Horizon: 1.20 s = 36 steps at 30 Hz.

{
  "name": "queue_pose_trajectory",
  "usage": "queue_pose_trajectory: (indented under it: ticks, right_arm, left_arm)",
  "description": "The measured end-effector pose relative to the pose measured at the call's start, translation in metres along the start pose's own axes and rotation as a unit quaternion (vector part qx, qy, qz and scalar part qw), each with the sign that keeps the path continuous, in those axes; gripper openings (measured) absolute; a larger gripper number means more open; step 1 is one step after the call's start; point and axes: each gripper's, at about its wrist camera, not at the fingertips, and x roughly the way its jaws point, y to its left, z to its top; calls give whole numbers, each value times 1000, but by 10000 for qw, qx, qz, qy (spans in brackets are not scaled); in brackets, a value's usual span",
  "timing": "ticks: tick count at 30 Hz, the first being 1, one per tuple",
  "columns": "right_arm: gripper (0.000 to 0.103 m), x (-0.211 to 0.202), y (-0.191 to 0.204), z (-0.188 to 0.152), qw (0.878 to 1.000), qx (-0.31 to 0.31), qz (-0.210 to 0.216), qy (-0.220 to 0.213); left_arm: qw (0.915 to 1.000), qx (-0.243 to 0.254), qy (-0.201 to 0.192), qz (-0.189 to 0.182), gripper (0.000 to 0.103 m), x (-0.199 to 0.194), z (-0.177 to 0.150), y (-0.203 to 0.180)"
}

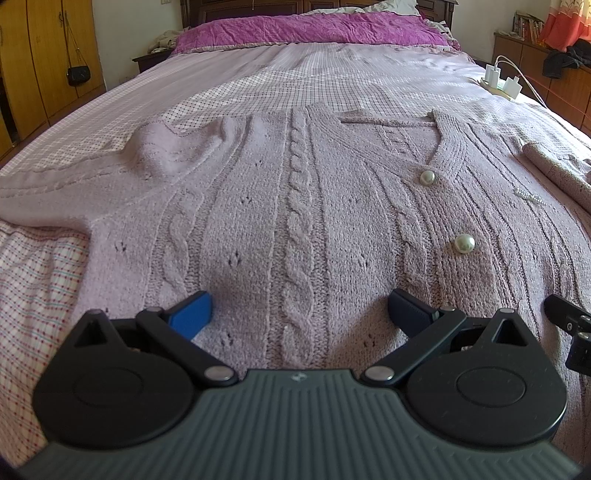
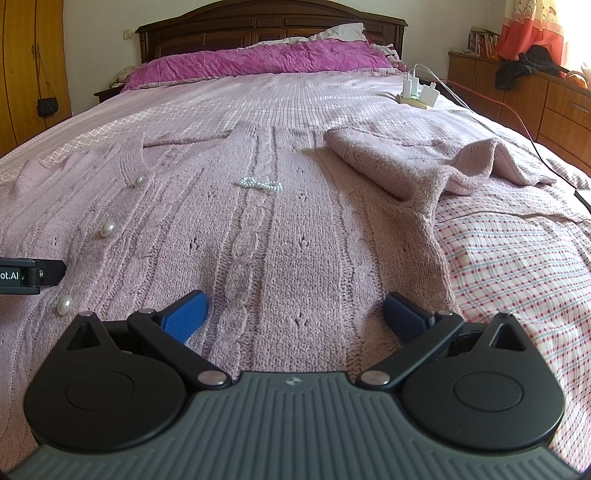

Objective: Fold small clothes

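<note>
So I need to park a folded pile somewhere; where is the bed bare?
Bare checked sheet lies right of the cardigan, below its folded sleeve. More lies between the collar and the magenta quilt. The far right edge is crowded by a charger strip.

Right gripper (image 2: 295, 314) spread wide, low over pale pink cable-knit cardigan (image 2: 280, 236) lying flat on bed (image 2: 517, 258); sleeve (image 2: 424, 166) folded inward at 1 o'clock; pearl buttons (image 2: 108, 229) at 9 o'clock.
</note>
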Motion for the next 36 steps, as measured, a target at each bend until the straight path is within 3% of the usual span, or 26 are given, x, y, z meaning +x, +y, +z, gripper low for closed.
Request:
queue_pose_trajectory:
  ticks: [11, 15, 18, 22, 27, 36]
  right_arm:
    - [103, 2, -6, 7, 9996, 135, 214, 143]
    - [103, -1, -24, 16, 9963, 348, 751, 227]
    - [103, -7, -51, 28, 9862, 860, 1390, 277]
    - [103, -13, -90, 48, 9715, 1469, 1853, 174]
    - [103, -9, -135, 72, 9647, 1791, 1927, -68]
    - [103, 38, -228, 95, 9432, 2846, 1705, -146]
  left_arm:
    - [9999, -21, 135, -36, 103, 2, 5, 1]
    - [9998, 12, 187, -71, 103, 3, 6, 2]
    - [9997, 1, 214, -101, 103, 1, 8, 3]
    - [9993, -52, 321, -168, 103, -6, 16, 5]
    - [9991, -187, 293, -246, 103, -18, 26, 8]
    - [9996, -232, 178, 53, 103, -27, 44, 6]
